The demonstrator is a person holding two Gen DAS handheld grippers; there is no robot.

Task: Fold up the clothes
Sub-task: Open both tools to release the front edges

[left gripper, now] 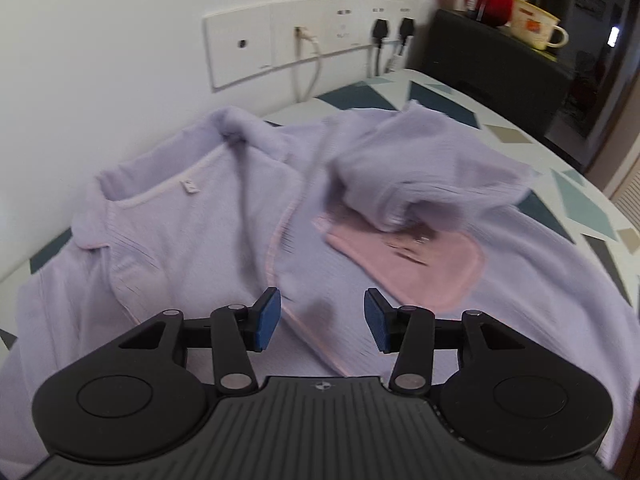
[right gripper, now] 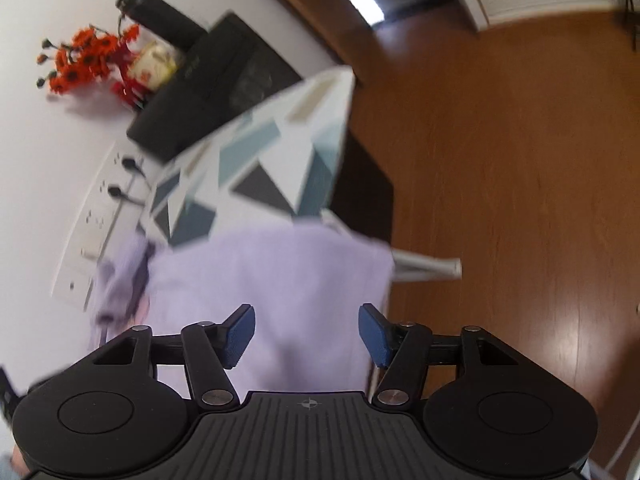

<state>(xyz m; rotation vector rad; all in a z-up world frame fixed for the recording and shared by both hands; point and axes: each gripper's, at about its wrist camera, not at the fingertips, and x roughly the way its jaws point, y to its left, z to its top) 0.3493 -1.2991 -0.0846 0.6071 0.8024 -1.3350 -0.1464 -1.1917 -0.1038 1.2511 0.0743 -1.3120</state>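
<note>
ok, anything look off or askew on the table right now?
Yes: one sleeve of the lilac garment lies bunched over the pink pocket, not flat. The garment's side hangs over the table edge. Nothing looks spilled or damaged.

Right gripper (right gripper: 307,334) jaws apart, nothing between pads, over lilac garment (right gripper: 276,280) on patterned table (right gripper: 280,152); view blurred.

Table (left gripper: 576,184) – geometric-patterned cloth; lilac garment (left gripper: 192,240) spread on it – black box (left gripper: 492,60) at far end.
</note>
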